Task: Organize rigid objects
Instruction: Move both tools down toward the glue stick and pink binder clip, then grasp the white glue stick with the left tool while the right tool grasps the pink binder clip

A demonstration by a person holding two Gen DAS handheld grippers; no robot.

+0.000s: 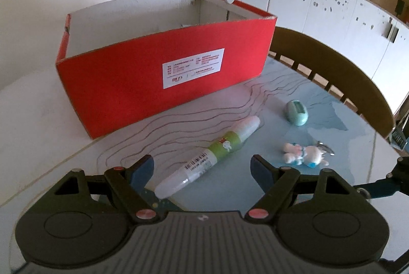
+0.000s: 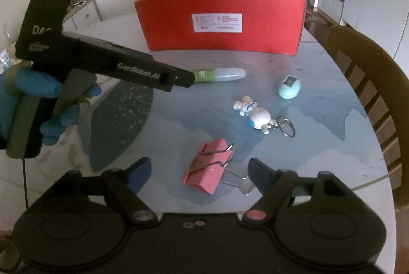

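A white tube with a green label (image 1: pixel 212 153) lies slanted on the table, its near end between the fingers of my open left gripper (image 1: pixel 202 162); the pads stay clear of it. In the right wrist view a pink binder clip (image 2: pixel 204 171) lies between the fingers of my open right gripper (image 2: pixel 199 165), untouched by the pads. Behind stands an open red cardboard box (image 1: pixel 163 74) (image 2: pixel 222 23). A teal egg-shaped gadget (image 2: pixel 288 87) and a white figurine keychain (image 2: pixel 255 115) lie to the right of the tube (image 2: pixel 225 74).
A blue-gloved hand (image 2: pixel 33 87) holds the left tool at the left of the right wrist view, its tip over the tube's end. A wooden chair (image 2: pixel 370 74) stands against the round table's right edge. White cabinets (image 1: pixel 319 5) line the far wall.
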